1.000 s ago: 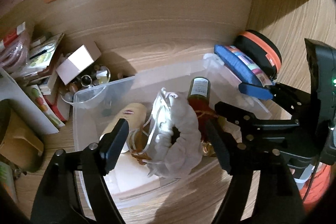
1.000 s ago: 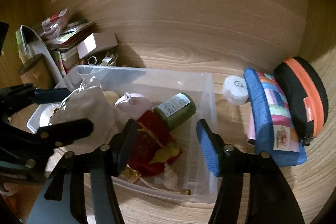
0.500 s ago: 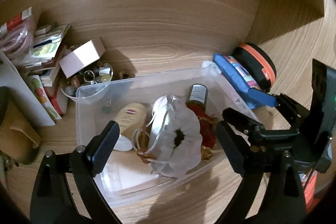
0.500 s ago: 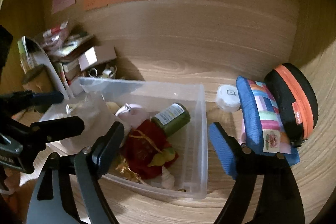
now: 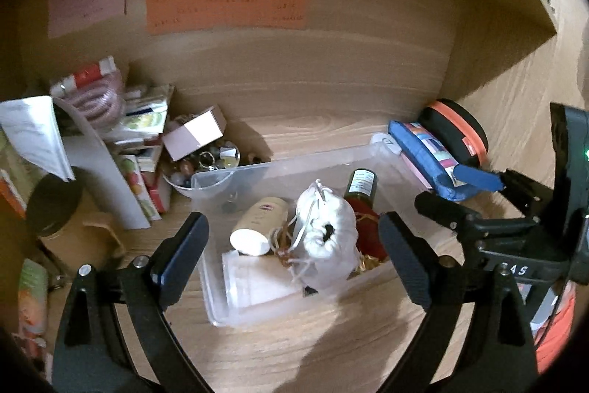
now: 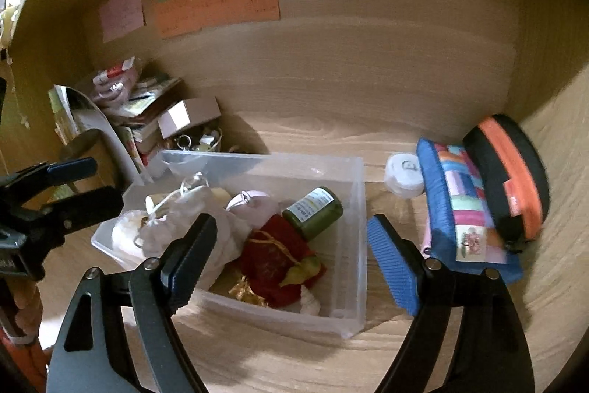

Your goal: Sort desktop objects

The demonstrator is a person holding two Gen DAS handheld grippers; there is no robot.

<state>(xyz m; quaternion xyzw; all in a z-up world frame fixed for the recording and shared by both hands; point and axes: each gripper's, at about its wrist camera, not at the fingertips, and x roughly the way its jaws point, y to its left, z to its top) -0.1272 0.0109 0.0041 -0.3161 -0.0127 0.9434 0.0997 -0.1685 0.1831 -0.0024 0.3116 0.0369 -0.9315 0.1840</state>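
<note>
Clear bin (image 6: 359,209): on the wooden desk – holds white drawstring pouch (image 5: 327,234), green bottle (image 6: 314,210), red pouch (image 6: 274,260)
Left gripper (image 5: 294,260): jaws wide apart, nothing held, above the bin
Right gripper (image 6: 291,260): jaws spread, empty – over the bin's right side
Blue pencil case (image 6: 464,212): right of bin

The clear plastic bin (image 6: 353,245) holds a white drawstring pouch (image 5: 327,234), a red pouch (image 6: 276,260) and a green bottle (image 6: 316,212). Right of the right gripper's blue pad lie a blue patchwork-striped case (image 6: 460,209) and a black-and-orange case (image 6: 511,172).
</note>
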